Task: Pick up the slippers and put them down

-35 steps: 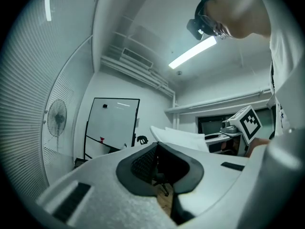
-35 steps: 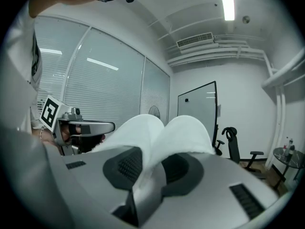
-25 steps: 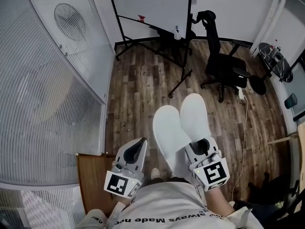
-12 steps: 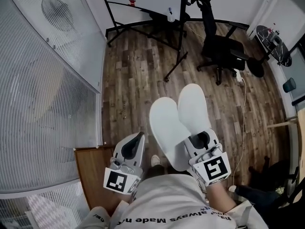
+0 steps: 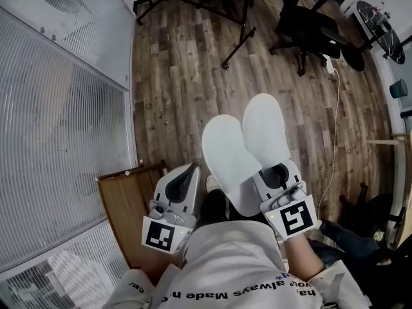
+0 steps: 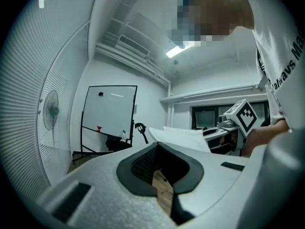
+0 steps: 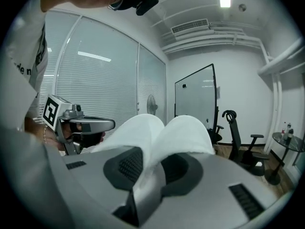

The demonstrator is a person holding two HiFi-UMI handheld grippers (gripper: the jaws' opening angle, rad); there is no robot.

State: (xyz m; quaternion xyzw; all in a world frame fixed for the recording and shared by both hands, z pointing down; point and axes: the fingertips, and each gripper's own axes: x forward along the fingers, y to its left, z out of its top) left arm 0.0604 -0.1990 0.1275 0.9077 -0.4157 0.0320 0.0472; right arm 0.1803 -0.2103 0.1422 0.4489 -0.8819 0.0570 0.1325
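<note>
Two white slippers [image 5: 230,163] are pressed together sole to sole and stick out forward over the wooden floor. My right gripper [image 5: 278,174] is shut on their heel ends. In the right gripper view the slippers [image 7: 164,130] rise as two white lobes from between the jaws of the right gripper [image 7: 151,165]. My left gripper [image 5: 188,174] hangs beside them to the left, shut and holding nothing. The left gripper view shows the left gripper [image 6: 158,148] with its tips together, and the slippers [image 6: 180,138] beyond it to the right.
A brown wooden cabinet top [image 5: 125,211] lies under and left of my left gripper, against a glass wall with blinds [image 5: 58,127]. A black office chair [image 5: 309,28], whiteboard stand legs [image 5: 238,18], a floor cable [image 5: 335,127] and a round table [image 5: 380,18] stand farther off.
Both grippers have sunk toward the floor, the slippers still clamped in the right one. The chair and whiteboard stand have slid up and partly out of the head view.
</note>
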